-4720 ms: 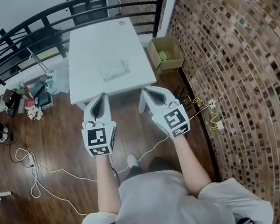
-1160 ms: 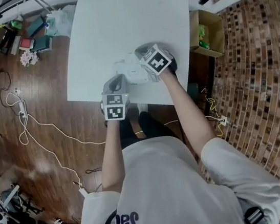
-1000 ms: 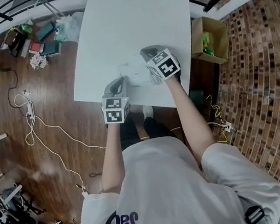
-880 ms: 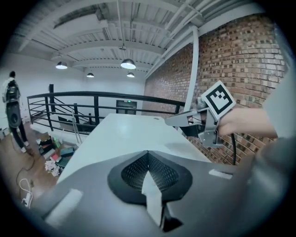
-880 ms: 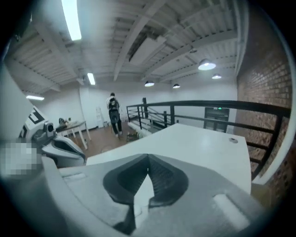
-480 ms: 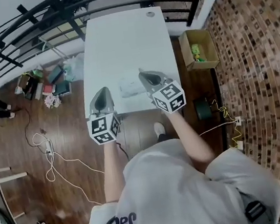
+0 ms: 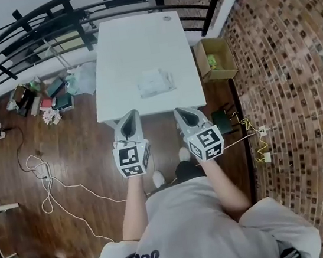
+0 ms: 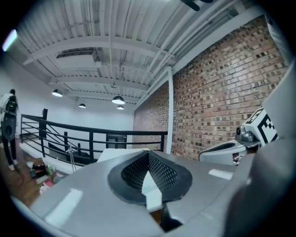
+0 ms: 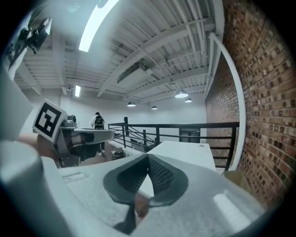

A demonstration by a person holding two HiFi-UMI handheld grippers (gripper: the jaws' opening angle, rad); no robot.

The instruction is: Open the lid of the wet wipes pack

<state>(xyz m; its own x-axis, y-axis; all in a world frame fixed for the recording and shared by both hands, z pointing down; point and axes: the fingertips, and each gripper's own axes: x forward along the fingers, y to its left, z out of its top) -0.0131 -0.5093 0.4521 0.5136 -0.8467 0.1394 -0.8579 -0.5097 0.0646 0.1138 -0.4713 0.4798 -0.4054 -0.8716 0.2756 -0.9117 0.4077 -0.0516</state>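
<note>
On the table (image 7: 138, 45), wipes pack (image 7: 155, 82) lies beyond left tool (image 7: 130, 114) and right tool (image 7: 179, 111)

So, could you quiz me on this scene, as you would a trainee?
1. True or false: the wet wipes pack lies on the white table.
2. The right gripper holds: A the pack, B nothing, C a cable.
3. What stands between the table and the brick wall?
Key: 1 true. 2 B, its jaws are shut and empty. 3 the cardboard box.
</note>
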